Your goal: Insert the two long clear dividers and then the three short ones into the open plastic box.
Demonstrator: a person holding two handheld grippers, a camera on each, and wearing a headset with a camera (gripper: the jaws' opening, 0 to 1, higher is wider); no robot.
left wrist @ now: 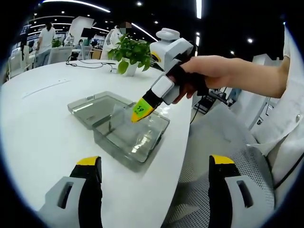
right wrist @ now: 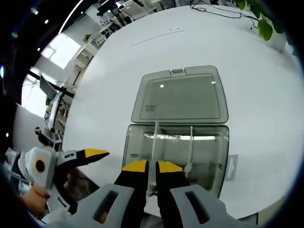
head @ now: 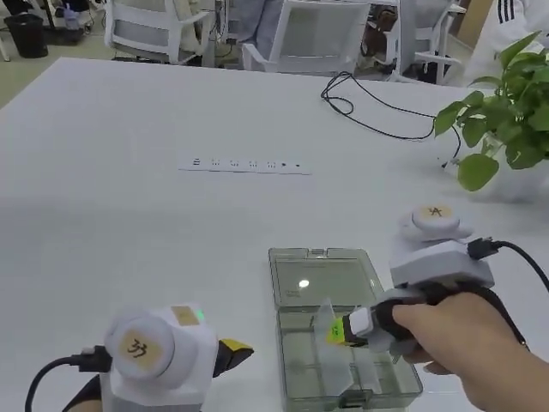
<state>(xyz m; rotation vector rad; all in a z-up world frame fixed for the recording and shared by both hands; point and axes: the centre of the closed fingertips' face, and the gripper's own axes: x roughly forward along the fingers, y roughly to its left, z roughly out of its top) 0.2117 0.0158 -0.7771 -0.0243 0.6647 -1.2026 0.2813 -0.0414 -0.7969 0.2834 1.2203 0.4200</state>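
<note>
Head view: at 5 o'clock, the right gripper (head: 341, 331) is clamped on 1 long divider (head: 328, 318) above the open box (head: 283, 365).

Left gripper view: the left gripper (left wrist: 154, 160) is spread wide and empty, with the box (left wrist: 128, 142) at 11 o'clock.

Right gripper view: the held divider (right wrist: 154, 142) stands in the box (right wrist: 209, 156), and a second divider (right wrist: 190, 145) is at 1 o'clock. If the held divider tilts, it could miss its wall slots and bow.
</note>
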